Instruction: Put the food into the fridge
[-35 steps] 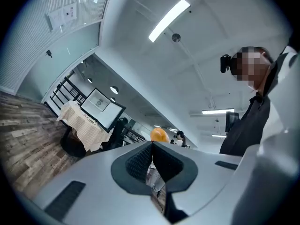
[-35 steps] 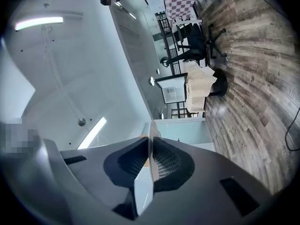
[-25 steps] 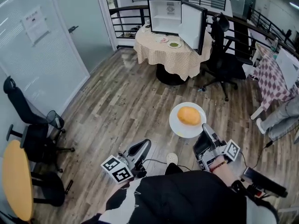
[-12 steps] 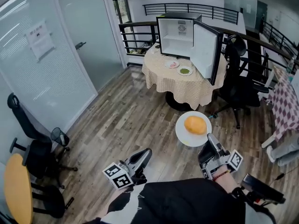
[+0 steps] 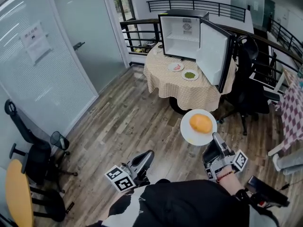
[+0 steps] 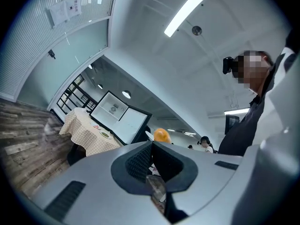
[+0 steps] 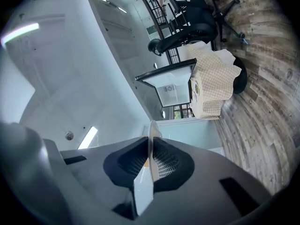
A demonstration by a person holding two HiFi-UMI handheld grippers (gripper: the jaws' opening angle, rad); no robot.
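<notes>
A small fridge (image 5: 182, 32) stands on a round table with a checked cloth (image 5: 189, 91), its door (image 5: 213, 53) swung open to the right. In front of it lie two small plates, one with red food (image 5: 175, 67) and one with green food (image 5: 190, 74). My right gripper (image 5: 216, 140) is shut on the near rim of a white plate (image 5: 189, 131) that carries an orange bun (image 5: 201, 123), held above the floor short of the table. In the right gripper view the plate's rim (image 7: 152, 130) stands edge-on between the jaws. My left gripper (image 5: 146, 156) is shut and holds nothing, low at my left side.
A black office chair (image 5: 248, 86) stands right of the table, close to the open door. Another table with a checked cloth (image 5: 291, 112) is at the far right. Black chairs (image 5: 35, 145) and a yellow round table (image 5: 16, 193) stand at the left by a glass wall (image 5: 52, 65). A railing (image 5: 142, 34) runs behind the fridge.
The table and fridge have come nearer and lower in view. The plate with the bun has moved forward with my right gripper. The left gripper has kept its place at my side.
</notes>
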